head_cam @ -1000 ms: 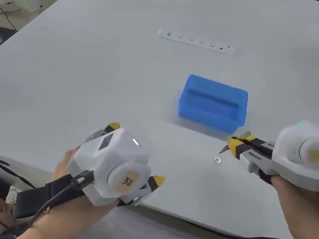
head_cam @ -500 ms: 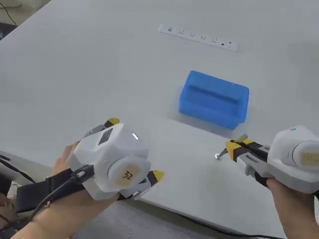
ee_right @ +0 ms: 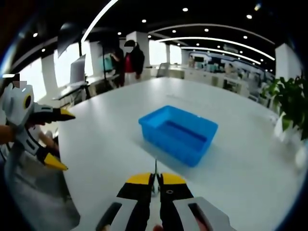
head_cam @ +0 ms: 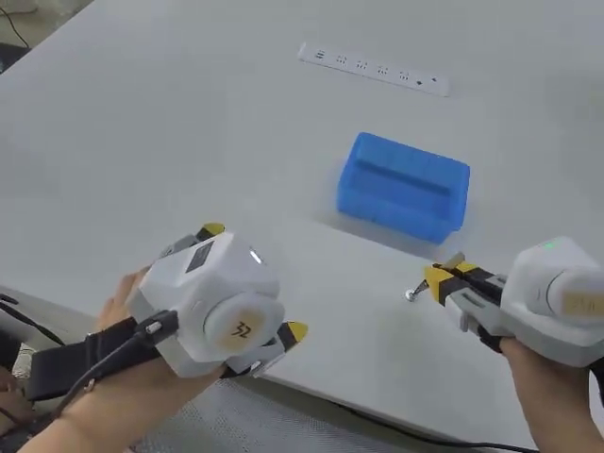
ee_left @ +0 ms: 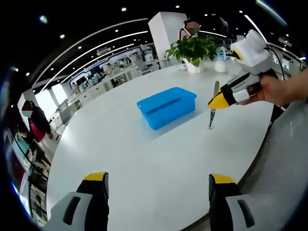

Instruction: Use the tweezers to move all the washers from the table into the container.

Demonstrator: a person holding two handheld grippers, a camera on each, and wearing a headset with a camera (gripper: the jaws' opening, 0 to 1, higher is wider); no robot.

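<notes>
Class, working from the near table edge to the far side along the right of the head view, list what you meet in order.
White right gripper with yellow jaws, shut on thin metal tweezers → blue rectangular plastic container → white power strip.

Only real change: the right gripper (head_cam: 444, 276) has dipped a touch toward the near left. The tweezers (head_cam: 421, 289) tip was hanging just off the washer (head_cam: 411, 295) a second ago and now sits right on it.
</notes>
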